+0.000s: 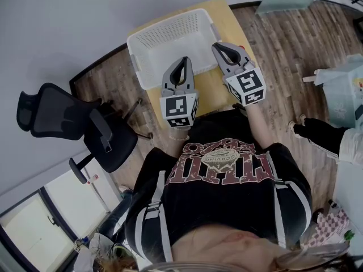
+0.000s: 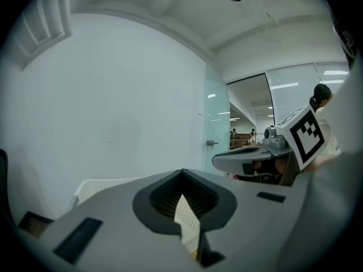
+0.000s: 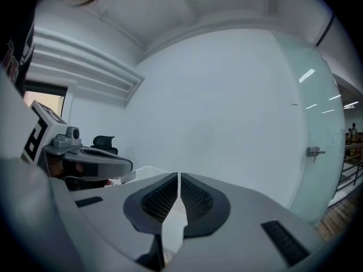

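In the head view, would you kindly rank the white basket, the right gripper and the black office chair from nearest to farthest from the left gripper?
1. white basket: directly ahead, under the tip of the left gripper.
2. right gripper: just to its right, alongside.
3. black office chair: far off to the left, down on the floor.

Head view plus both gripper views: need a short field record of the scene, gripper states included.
surface: light wooden table
container: white perforated plastic basket on the table, nothing seen inside
left gripper: jaws together, nothing between them; tips overlap the basket's near wall in the head view
right gripper: jaws together, nothing between them; tips by the basket's right near corner
nearby: black office chair on the wood floor, left of the table
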Demonstrator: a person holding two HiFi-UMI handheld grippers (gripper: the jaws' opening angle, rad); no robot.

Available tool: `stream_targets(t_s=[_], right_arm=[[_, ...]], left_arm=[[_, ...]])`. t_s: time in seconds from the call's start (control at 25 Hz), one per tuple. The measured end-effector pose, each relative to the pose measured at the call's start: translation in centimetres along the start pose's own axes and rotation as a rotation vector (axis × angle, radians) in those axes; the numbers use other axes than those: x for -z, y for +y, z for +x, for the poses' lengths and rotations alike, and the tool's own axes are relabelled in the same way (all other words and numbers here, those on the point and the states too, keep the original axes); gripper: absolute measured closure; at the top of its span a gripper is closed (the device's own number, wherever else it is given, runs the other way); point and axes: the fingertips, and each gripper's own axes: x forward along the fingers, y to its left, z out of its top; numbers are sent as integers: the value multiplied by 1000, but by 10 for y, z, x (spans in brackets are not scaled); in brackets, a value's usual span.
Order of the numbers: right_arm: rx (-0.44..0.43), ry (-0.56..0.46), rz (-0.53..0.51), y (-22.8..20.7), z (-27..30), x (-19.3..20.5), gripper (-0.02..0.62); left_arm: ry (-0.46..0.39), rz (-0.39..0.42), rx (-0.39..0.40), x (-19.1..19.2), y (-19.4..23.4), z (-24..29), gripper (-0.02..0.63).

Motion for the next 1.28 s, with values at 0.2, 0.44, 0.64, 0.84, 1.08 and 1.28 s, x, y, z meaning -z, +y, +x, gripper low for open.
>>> stream_targets(t_s=[0.2, 0.44, 0.64, 0.84, 1.08, 1.28], right_arm=[[-18, -19, -15, 8, 0, -8, 568], [-40, -37, -17, 18, 0, -15, 574], [-70, -50, -13, 30, 0, -19, 575], [-99, -59, -15, 42, 1, -24, 578], [-125, -68, -10, 53, 3, -26, 578], [-135, -69, -8, 58, 5, -26, 578]], left_arm=[[-3, -3, -10, 0, 4, -2, 560], [-9, -4, -20, -2, 6, -3, 560], [-12, -5, -28, -3, 8, -5, 560], [-18, -4, -31, -5, 9, -6, 560], [-24, -1, -41, -7, 11, -10, 560], [-29, 0, -47, -8, 10, -13, 560]])
